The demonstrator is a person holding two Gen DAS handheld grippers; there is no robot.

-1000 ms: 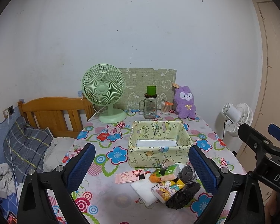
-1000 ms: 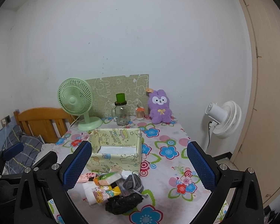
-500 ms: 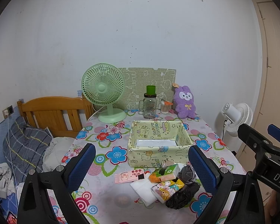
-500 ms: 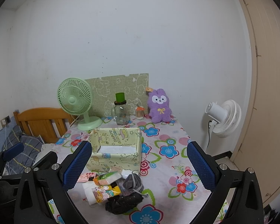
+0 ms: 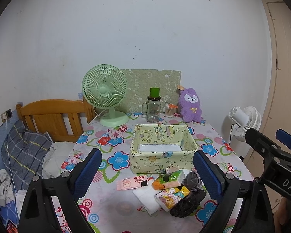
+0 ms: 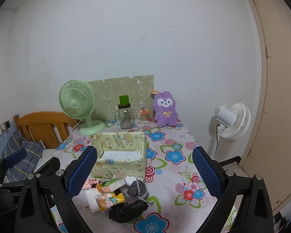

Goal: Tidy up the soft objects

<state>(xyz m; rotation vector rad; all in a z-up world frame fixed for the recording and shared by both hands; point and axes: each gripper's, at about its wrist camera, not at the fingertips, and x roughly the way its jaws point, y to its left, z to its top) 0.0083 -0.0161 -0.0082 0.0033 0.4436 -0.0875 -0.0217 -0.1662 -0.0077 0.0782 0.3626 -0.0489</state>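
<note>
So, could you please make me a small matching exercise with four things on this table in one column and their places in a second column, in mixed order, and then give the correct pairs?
Things:
1. green fan
2. purple plush rabbit
3. fabric box
4. black bundle

Places:
A. in the middle of the table, open on top
B. at the near edge, in the pile of small items
C. at the back left, close to the wooden headboard
D. at the back right, against the wall

Pairs: 1-C, 2-D, 3-A, 4-B
</note>
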